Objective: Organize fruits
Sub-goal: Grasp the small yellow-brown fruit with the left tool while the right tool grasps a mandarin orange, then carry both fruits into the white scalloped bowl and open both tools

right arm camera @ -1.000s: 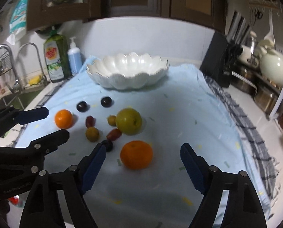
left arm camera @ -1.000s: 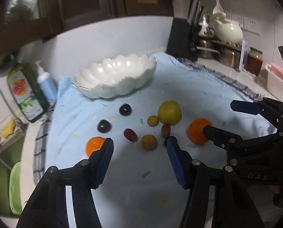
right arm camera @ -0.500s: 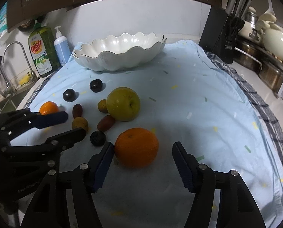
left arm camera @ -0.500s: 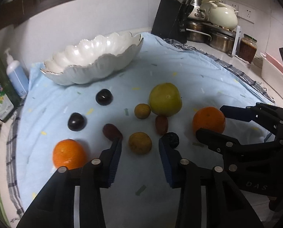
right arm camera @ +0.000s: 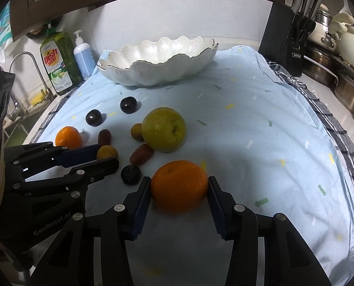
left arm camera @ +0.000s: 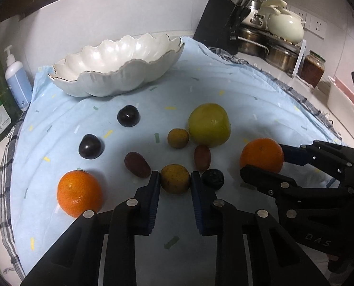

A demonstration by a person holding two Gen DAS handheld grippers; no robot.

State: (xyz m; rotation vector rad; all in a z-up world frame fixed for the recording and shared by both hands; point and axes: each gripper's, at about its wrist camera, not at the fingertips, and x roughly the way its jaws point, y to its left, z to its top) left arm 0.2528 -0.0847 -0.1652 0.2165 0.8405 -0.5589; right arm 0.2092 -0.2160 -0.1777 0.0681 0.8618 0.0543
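On the light blue cloth (right arm camera: 248,119), my left gripper (left arm camera: 174,177) is shut on a small yellow-brown fruit (left arm camera: 175,180), its pads pressed to both sides. The right wrist view shows that left gripper (right arm camera: 107,157) and that fruit (right arm camera: 107,152) from the side. My right gripper (right arm camera: 179,184) is closing its jaws on an orange (right arm camera: 179,186), and both pads touch its sides. The same orange (left arm camera: 262,155) shows in the left wrist view. A white scalloped bowl (left arm camera: 119,81) stands empty at the back.
Loose on the cloth lie a yellow-green apple (left arm camera: 209,125), two dark plums (left arm camera: 128,116), a second orange (left arm camera: 79,196), two reddish dates (left arm camera: 137,168), a small brown fruit (left arm camera: 178,138) and a dark wrinkled one (left arm camera: 212,178). A knife block (left arm camera: 221,21) and pots stand right, soap bottles (right arm camera: 57,62) left.
Both grippers came down and forward toward the fruit. The left jaws narrowed onto the small yellow-brown fruit, the right jaws narrowed onto the orange.
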